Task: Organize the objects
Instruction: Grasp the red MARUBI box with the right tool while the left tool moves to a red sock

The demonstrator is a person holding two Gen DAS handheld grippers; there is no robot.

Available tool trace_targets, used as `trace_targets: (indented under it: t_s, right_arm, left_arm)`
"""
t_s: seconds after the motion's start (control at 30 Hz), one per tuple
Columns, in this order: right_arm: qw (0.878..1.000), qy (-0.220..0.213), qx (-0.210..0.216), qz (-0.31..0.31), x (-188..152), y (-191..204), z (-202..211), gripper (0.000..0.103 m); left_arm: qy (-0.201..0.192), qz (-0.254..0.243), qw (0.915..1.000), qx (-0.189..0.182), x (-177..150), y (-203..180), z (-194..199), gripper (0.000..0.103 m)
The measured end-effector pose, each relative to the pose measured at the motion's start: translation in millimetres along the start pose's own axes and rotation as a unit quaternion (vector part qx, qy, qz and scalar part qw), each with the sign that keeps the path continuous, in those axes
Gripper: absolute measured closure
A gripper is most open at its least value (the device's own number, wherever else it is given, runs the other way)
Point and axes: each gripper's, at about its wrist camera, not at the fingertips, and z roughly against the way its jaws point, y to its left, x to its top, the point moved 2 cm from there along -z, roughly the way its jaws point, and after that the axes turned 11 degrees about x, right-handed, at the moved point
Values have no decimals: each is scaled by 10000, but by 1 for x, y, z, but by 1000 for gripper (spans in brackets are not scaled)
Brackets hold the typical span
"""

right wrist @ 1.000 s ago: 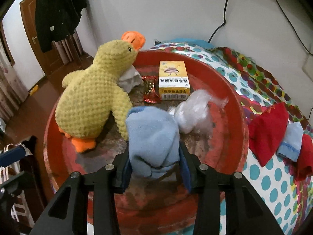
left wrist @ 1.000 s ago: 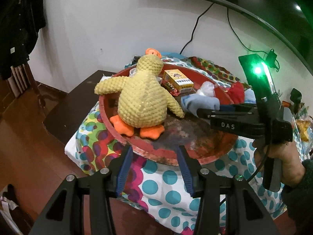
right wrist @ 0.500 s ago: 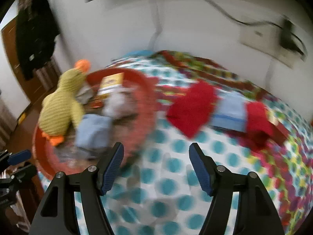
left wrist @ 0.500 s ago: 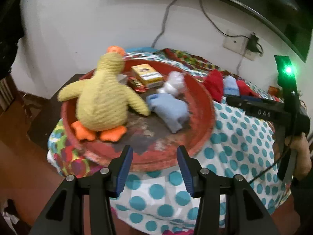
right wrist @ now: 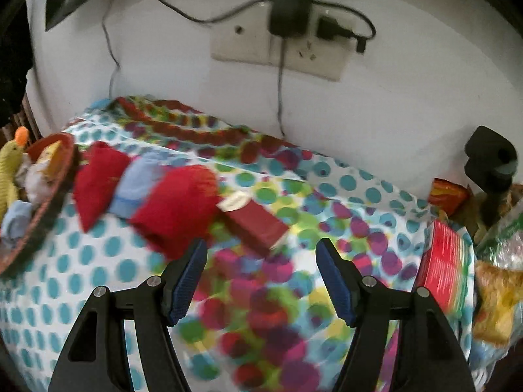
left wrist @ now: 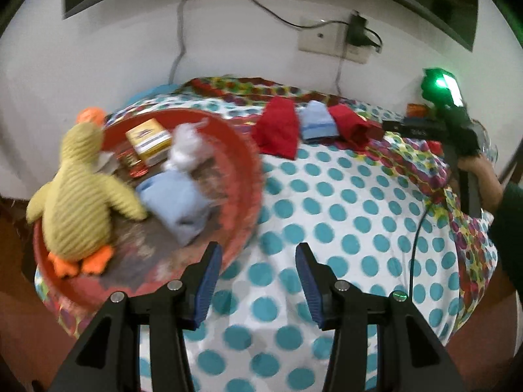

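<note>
We found the polka-dot tablecloth (left wrist: 343,215) bearing the round red tray (left wrist: 243,150) at its left end, already holding the yellow plush duck (left wrist: 78,205), with a folded red cloth (right wrist: 176,209) outside it. Our right gripper (right wrist: 261,281), the nearer one, hung open and empty, its jaws having just spread. That cloth lay just up-left of it, beside a dark red box (right wrist: 258,225), while our left gripper (left wrist: 258,284) hung open and empty over bare tablecloth.

Bare tablecloth (left wrist: 343,215) btwn tray (left wrist: 251,176) & red box (right wrist: 258,225); cloths (left wrist: 313,124) block rear.
</note>
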Motion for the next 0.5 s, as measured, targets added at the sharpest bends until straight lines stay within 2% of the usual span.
trace_targets:
  t_s: [0.07, 0.27, 0.43, 0.5]
  right_arm:
    - [9999, 68, 88, 45, 5, -8, -14, 36]
    - [9968, 318, 713, 191, 14, -16, -50, 37]
    - [9961, 348, 768, 243, 6, -12, -56, 64]
    - [9967, 290, 731, 198, 1, -11, -49, 69]
  left_arm:
    - [35, -105, 9999, -95, 9, -14, -6, 55]
    - [198, -249, 9987, -404, 35, -48, -28, 55]
    - [83, -402, 9985, -352, 63, -72, -45, 55]
    - [20, -355, 9985, -428, 76, -83, -54, 55]
